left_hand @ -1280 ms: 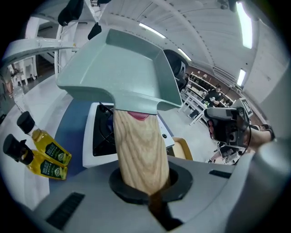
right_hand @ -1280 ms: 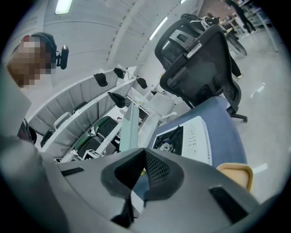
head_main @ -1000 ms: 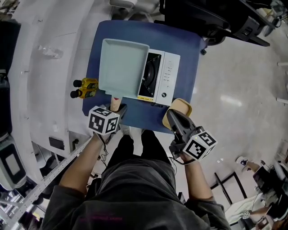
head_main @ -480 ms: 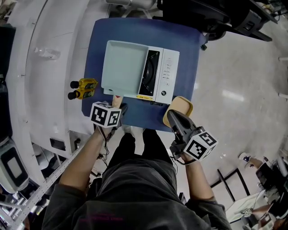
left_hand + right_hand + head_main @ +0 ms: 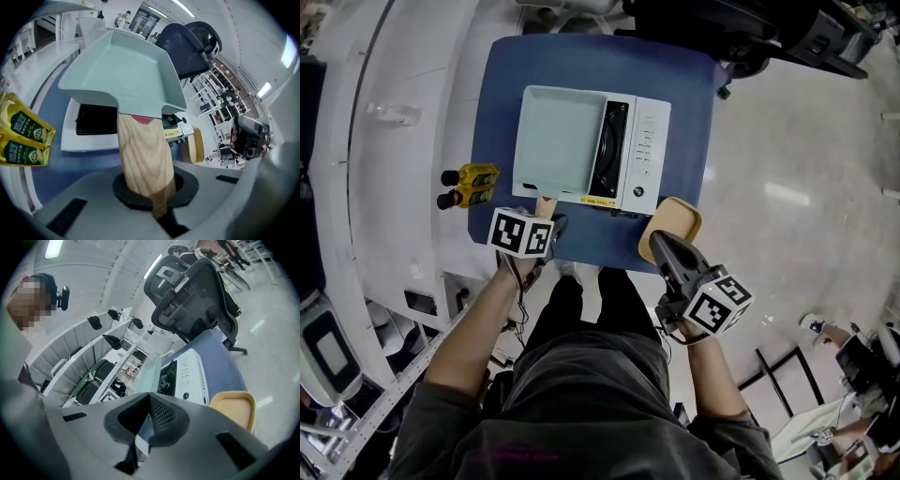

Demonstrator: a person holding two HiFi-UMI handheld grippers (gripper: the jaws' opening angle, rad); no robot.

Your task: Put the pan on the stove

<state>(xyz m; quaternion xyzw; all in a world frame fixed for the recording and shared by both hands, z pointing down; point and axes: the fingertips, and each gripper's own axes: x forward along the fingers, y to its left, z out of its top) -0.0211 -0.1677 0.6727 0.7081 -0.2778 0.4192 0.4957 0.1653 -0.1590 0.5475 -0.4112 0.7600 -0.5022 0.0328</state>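
A pale green square pan lies over the left half of the white tabletop stove. My left gripper is shut on its wooden handle. In the left gripper view the handle runs up from between the jaws to the pan, which is above the stove's black burner area. Whether the pan touches the stove I cannot tell. My right gripper hangs at the table's near right edge, shut with nothing in it.
The stove stands on a blue table. A tan tray sits at the table's near right corner, just by my right gripper. Two yellow bottles lie left of the pan. A black office chair stands beyond the table.
The pan and my left gripper have sunk a little toward the stove. The right gripper has stayed by the tan tray.
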